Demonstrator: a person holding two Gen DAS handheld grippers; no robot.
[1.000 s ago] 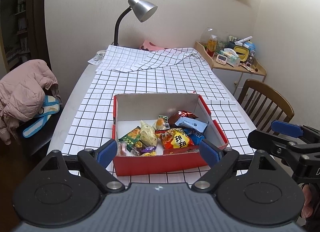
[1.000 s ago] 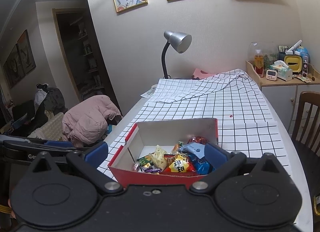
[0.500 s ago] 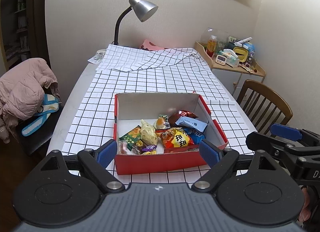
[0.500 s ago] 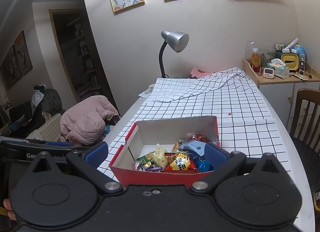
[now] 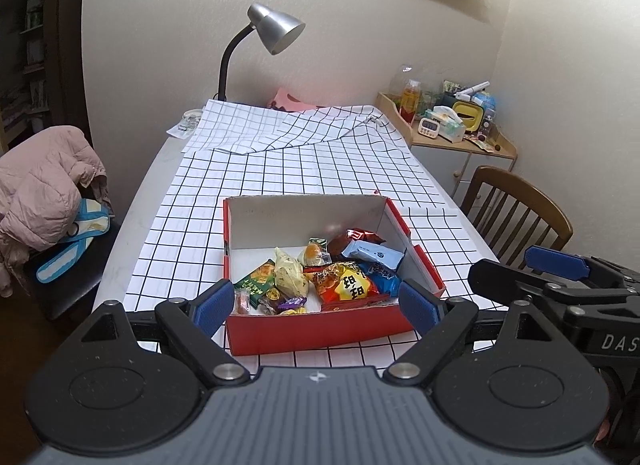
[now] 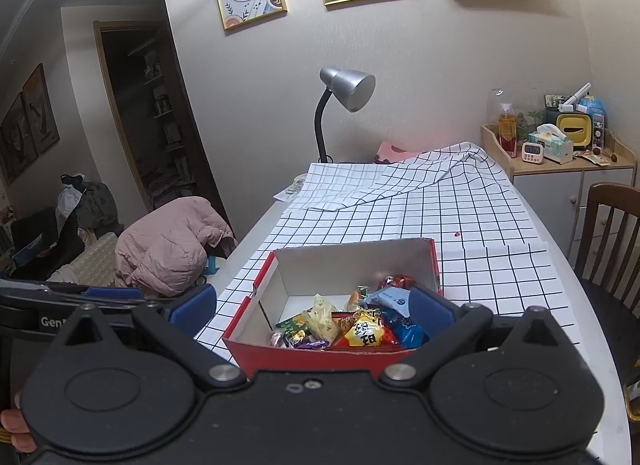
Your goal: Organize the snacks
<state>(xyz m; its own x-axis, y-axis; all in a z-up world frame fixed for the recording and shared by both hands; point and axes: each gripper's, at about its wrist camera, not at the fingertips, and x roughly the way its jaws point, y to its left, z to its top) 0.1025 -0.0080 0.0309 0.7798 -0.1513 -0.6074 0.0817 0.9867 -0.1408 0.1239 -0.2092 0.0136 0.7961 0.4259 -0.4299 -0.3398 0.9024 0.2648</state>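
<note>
The snacks [image 5: 328,273] lie heaped together in the near half of the red box [image 5: 320,331], which stands on the checked cloth [image 5: 320,169] of the counter [image 5: 156,173]. No packet shows outside the box. That fits snacks just gathered in, or a pile waiting to be sorted out, and the pictures do not settle which.

The left gripper [image 5: 316,301] hangs just short of the box's near wall, its fingers [image 5: 214,303] spread wide and holding nothing; the box sits between them and beyond. The right gripper [image 6: 312,307] is likewise released and empty, its fingers [image 6: 430,307] straddling the box's near corner.

Ahead of both fingers, past the box, the cloth is bare up to its rumpled fold. A chair [image 5: 516,209] stands beyond the right fingers, off the counter's edge.
</note>
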